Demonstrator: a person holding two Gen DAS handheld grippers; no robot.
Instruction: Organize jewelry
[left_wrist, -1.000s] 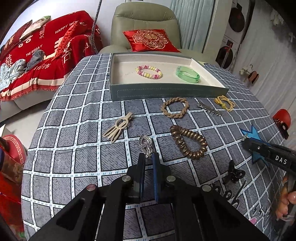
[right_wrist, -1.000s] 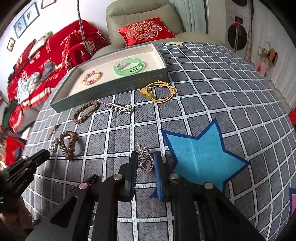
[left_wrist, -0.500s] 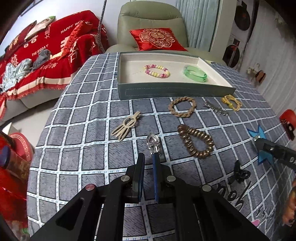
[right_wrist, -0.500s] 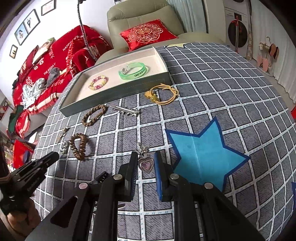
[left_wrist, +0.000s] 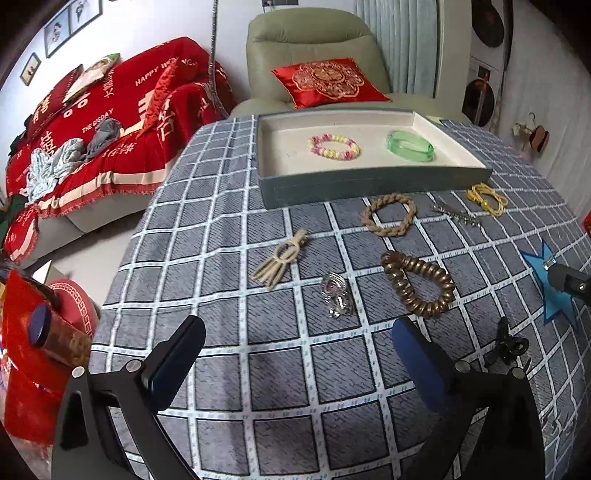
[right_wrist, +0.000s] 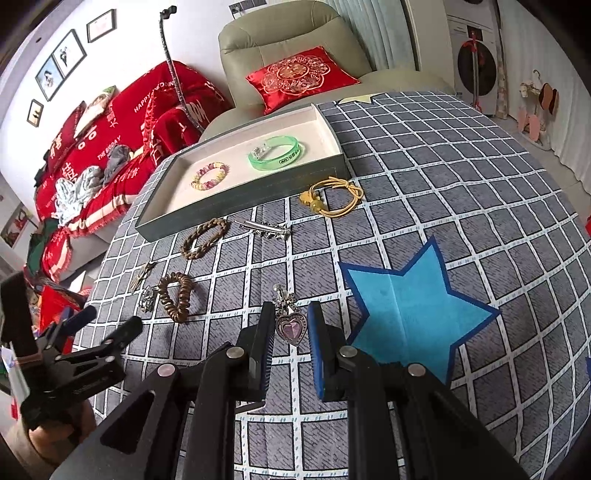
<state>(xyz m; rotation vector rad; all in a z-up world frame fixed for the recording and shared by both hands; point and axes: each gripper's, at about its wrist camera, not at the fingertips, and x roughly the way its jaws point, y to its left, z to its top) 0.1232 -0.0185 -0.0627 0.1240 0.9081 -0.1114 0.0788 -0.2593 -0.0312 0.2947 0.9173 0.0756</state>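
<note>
The heart pendant (right_wrist: 291, 328) lies on the checked tablecloth (right_wrist: 424, 192) between the fingers of the right gripper (right_wrist: 291, 332), purple stone near the camera, its long axis running away toward the silver bail. The jaws stand narrowly parted beside it; contact is unclear. The left gripper (left_wrist: 295, 354) gapes wide and holds nothing, just short of a silver clip (left_wrist: 335, 295) whose shape is hard to read. Beyond sit a bronze coiled bracelet (left_wrist: 417, 288) and a grey tray (left_wrist: 369, 181) of bangles.

Pink bead bracelet (left_wrist: 333, 146) and green bangle (left_wrist: 410, 146) flat in tray (left_wrist: 369, 182); other pieces loose beside it.
</note>
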